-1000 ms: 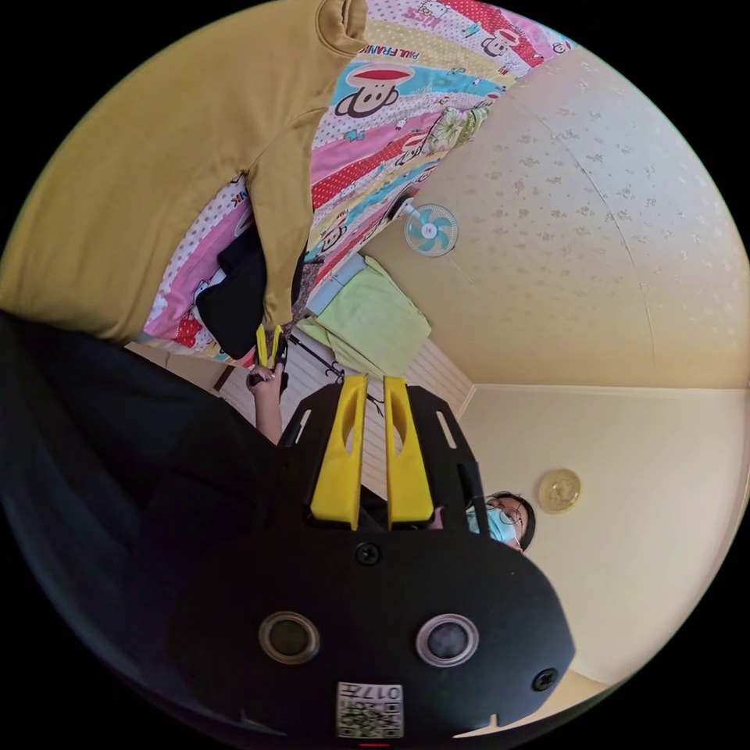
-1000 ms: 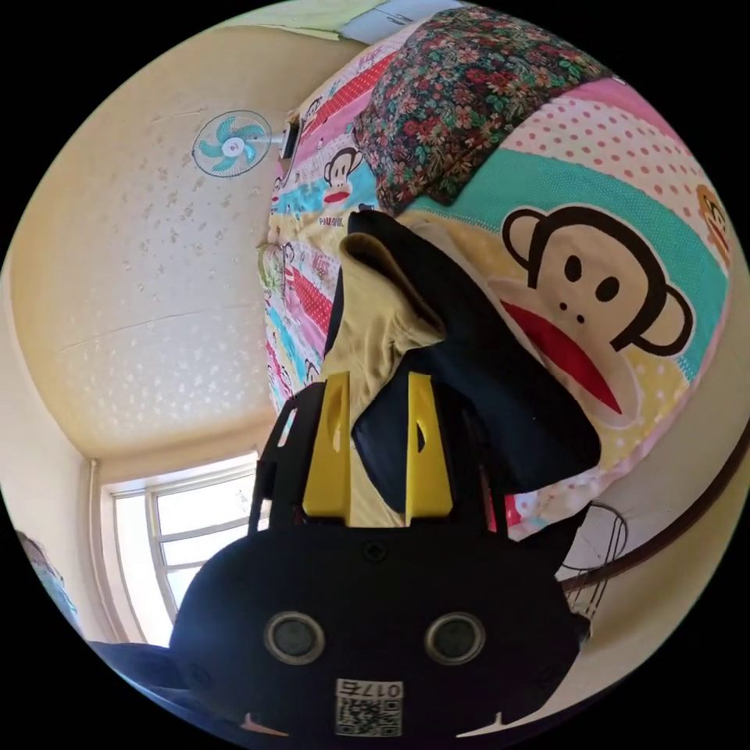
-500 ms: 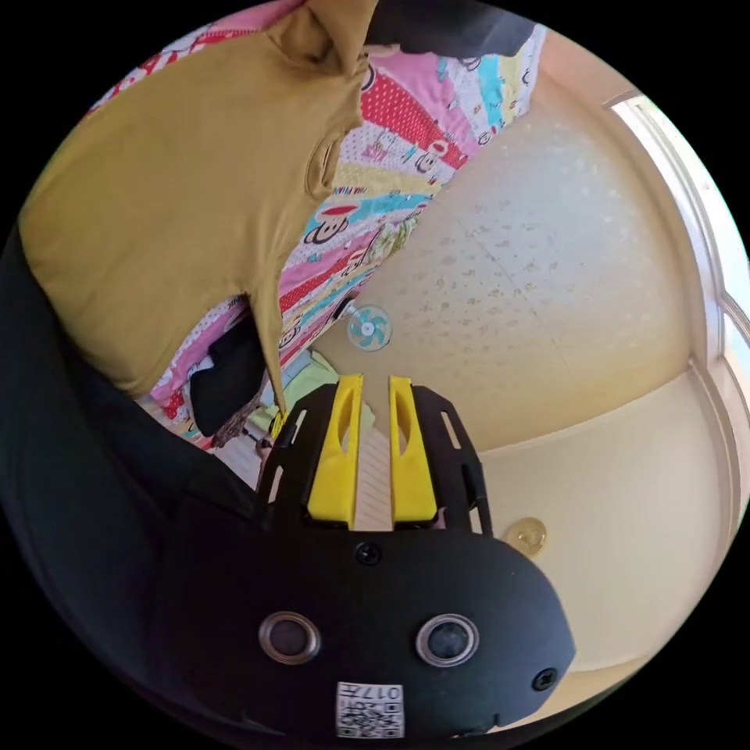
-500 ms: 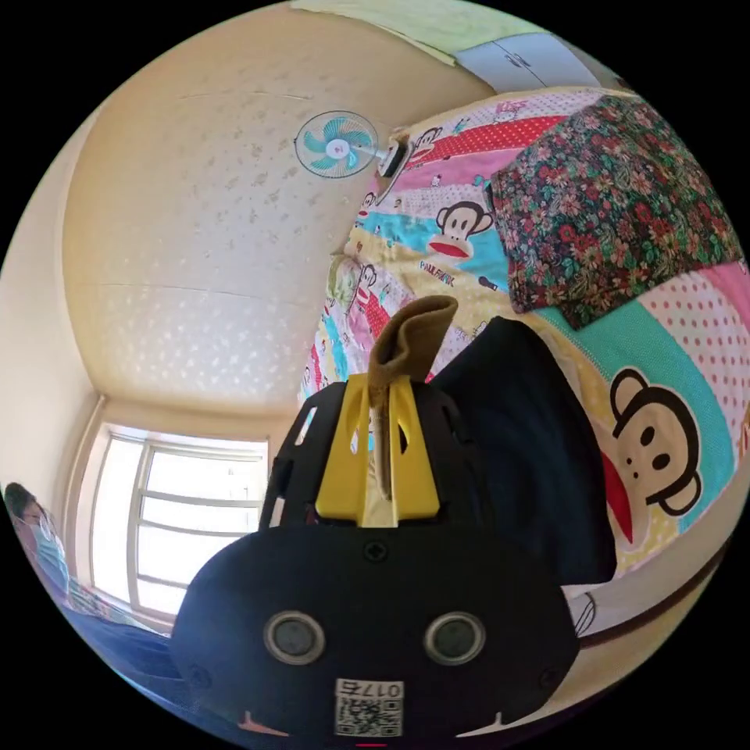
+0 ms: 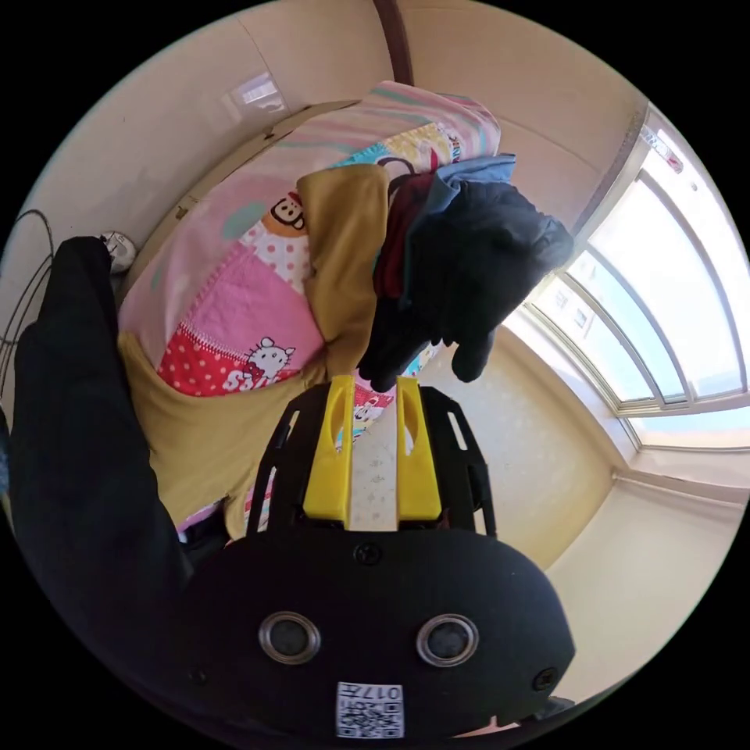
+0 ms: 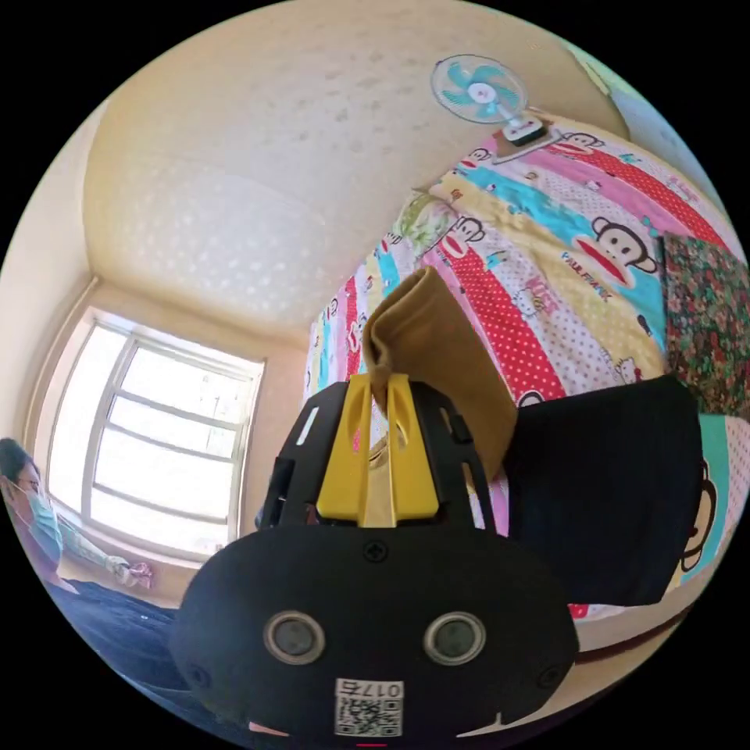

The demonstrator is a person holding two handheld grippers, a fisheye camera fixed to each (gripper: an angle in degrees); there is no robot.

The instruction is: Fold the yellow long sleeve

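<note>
The right claw point(image 6: 378, 391) has its jaws closed on a fold of the yellow long sleeve point(image 6: 437, 351), which rises out from between the tips above the patterned bedspread point(image 6: 562, 258) — a dark garment point(image 6: 601, 492) lies just beside it. The left claw point(image 5: 373, 391) stands slightly parted and holds nothing; the yellow long sleeve point(image 5: 344, 234) lies spread over the bedspread next to a pile of dark clothes point(image 5: 469, 266).

L claw point(image 5: 373, 391) slightly parted; R claw point(image 6: 379, 387) clamped.
</note>
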